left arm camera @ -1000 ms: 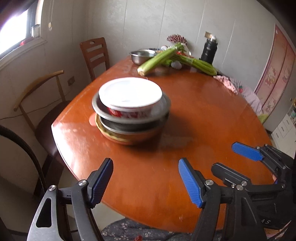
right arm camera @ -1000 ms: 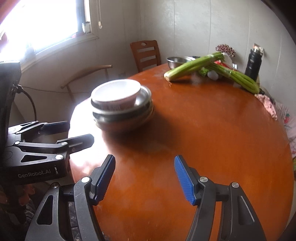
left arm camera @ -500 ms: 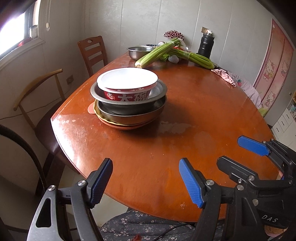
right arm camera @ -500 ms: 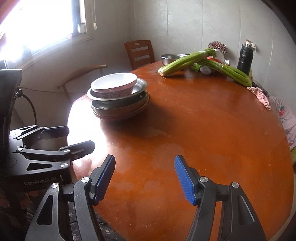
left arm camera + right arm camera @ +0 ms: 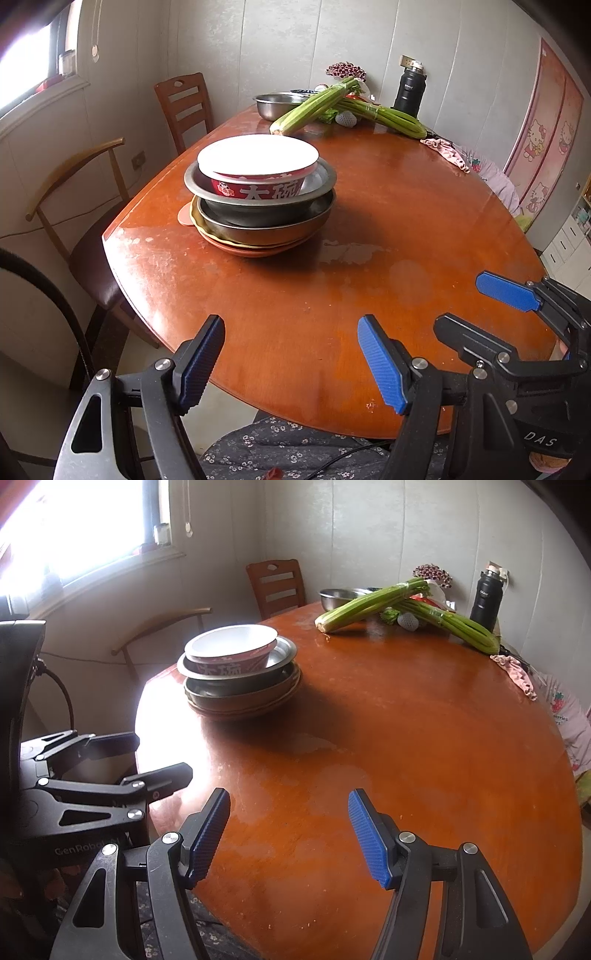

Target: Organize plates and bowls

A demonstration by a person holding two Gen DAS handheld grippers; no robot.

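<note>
Both tools, left tool (image 5: 291, 360) and right tool (image 5: 290, 834), gape near stacked bowls (image 5: 260, 192)

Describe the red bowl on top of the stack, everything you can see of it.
The red bowl is round with a plain white inside and rim; its outer wall is red with large white Chinese characters. It looks like plastic or melamine, though that is unsure. It is empty, upright and level, nested in a shallow metal dish, the top of a stack of dishes and plates on the table. Only that dish touches it. Both grippers are apart from it.
</note>
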